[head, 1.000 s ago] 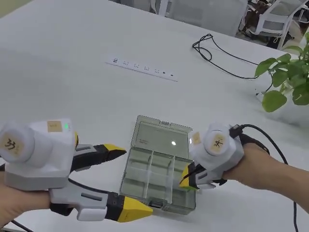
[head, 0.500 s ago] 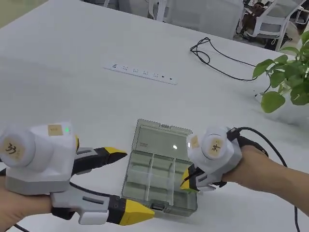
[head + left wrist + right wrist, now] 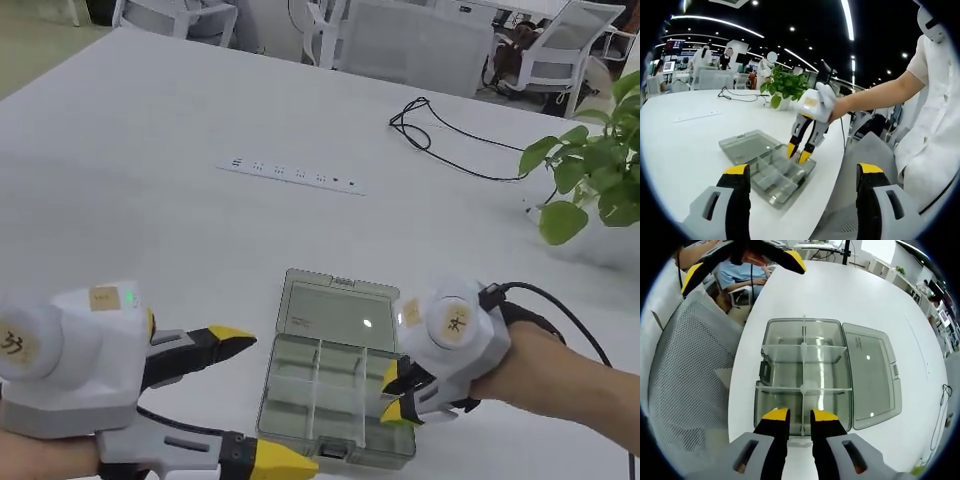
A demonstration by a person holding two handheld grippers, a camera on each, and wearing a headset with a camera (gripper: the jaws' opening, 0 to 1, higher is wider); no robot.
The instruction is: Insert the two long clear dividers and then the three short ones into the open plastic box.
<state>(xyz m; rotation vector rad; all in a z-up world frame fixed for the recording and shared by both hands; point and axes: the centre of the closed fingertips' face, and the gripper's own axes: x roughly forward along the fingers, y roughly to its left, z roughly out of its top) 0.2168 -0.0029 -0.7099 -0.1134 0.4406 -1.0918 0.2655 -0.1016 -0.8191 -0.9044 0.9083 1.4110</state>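
The clear plastic box (image 3: pixel 340 442) lies open on the white table, lid (image 3: pixel 335 308) flat behind the tray. Clear dividers (image 3: pixel 802 346) stand inside it and split the tray (image 3: pixel 760 405) into several compartments. My right gripper (image 3: pixel 396 393) hovers over the tray's right end. Its jaws are a narrow gap apart astride the end of one divider, as the right gripper view (image 3: pixel 800 416) shows. My left gripper (image 3: pixel 268 402) waits left of the box with jaws wide apart and nothing between them. From the left gripper view (image 3: pixel 803 170) the box (image 3: pixel 747 145) and the right gripper (image 3: pixel 797 152) lie ahead.
A white power strip (image 3: pixel 290 172) lies further back on the table, and a black cable (image 3: pixel 440 125) loops beyond it. A potted plant (image 3: pixel 590 170) stands at the right. Chairs (image 3: pixel 415 45) line the far edge. A mesh chair (image 3: pixel 690 370) is by the near edge.
The head camera has tipped, so the box sits lower in the picture. The right gripper's jaws have parted slightly over the tray's right end. The left gripper has kept its place.
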